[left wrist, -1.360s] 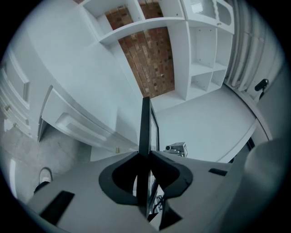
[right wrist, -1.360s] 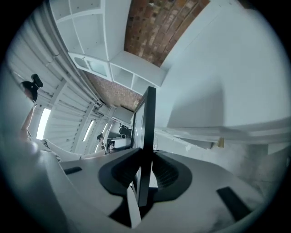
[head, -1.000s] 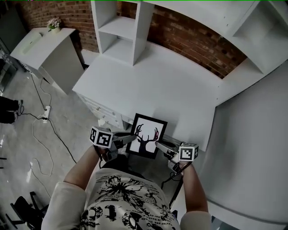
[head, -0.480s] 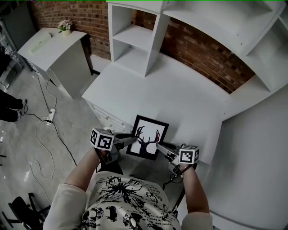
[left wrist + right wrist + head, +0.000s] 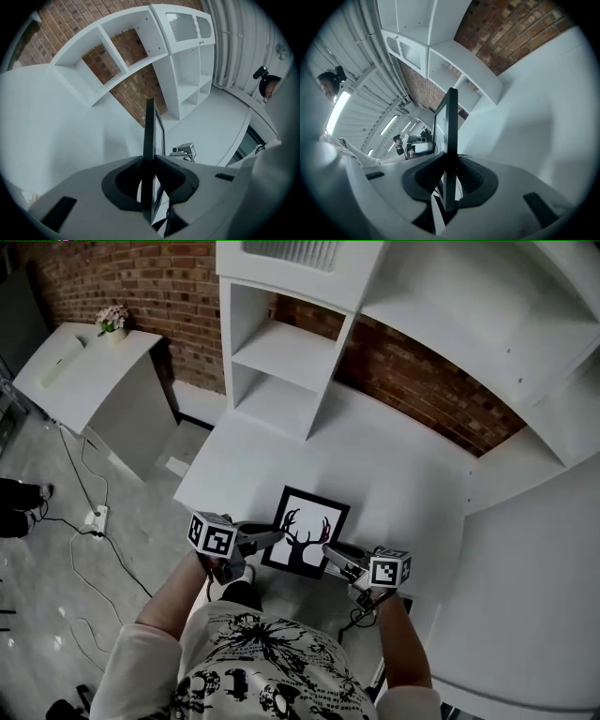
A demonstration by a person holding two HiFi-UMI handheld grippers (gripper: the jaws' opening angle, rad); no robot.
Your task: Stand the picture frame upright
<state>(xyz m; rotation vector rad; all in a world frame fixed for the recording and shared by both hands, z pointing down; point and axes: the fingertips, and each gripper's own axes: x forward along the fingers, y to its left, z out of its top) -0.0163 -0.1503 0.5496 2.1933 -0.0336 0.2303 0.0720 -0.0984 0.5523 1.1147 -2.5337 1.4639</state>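
Observation:
A black picture frame with a white print of a deer's head hangs in the air at the near edge of the white desk. My left gripper is shut on its left edge and my right gripper on its right edge. In the left gripper view the frame runs edge-on between the pads, and the other gripper shows beyond it. The right gripper view shows the frame clamped edge-on the same way.
A white shelf unit stands at the back of the desk against a brick wall. A second white surface adjoins at the right. A white cabinet with a small plant stands at the left; cables lie on the floor.
The view has shifted forward, so the shelf unit shows more fully. Both grippers carry the frame slightly further over the desk edge, with their grip unchanged.

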